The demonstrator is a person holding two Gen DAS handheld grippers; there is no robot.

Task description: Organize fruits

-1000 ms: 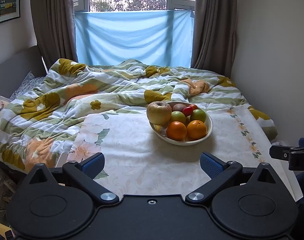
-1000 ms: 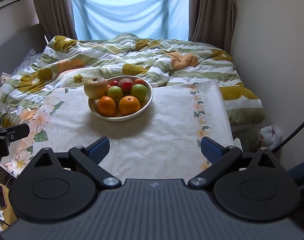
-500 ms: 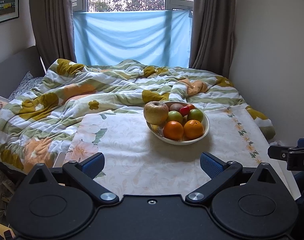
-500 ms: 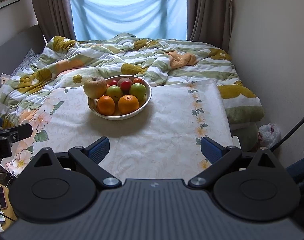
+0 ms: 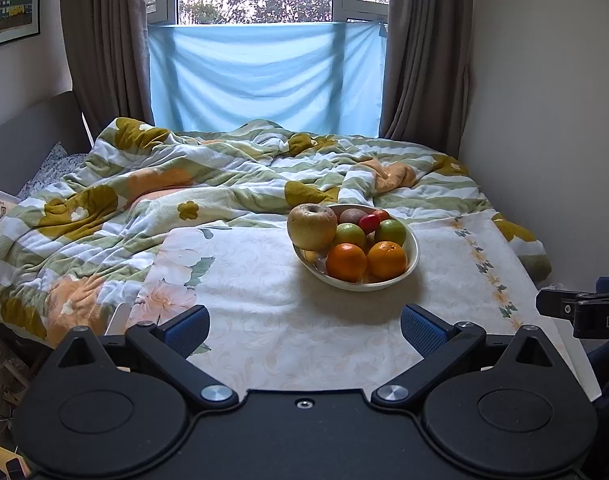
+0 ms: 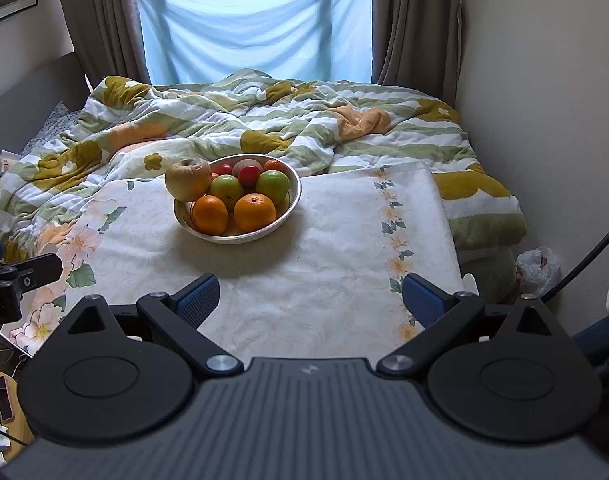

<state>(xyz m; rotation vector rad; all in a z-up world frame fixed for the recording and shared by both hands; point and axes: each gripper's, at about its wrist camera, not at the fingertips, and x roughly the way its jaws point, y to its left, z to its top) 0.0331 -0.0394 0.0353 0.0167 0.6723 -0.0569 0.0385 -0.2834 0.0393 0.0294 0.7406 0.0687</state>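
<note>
A white bowl of fruit stands on a board covered with a floral cloth. It holds a large yellow-brown apple at its left rim, two oranges in front, green apples and small red fruits behind. My left gripper is open and empty, short of the bowl. My right gripper is open and empty, short of the bowl and to its right.
The board lies on a bed with a rumpled green, white and yellow quilt. A wall runs along the right. Curtains and a blue sheet hang at the window. A plastic bag lies on the floor at the right.
Both grippers have drawn back and risen slightly, so the bowl sits a little farther away in both views. The jaws have stayed open. The fruit has not moved.
</note>
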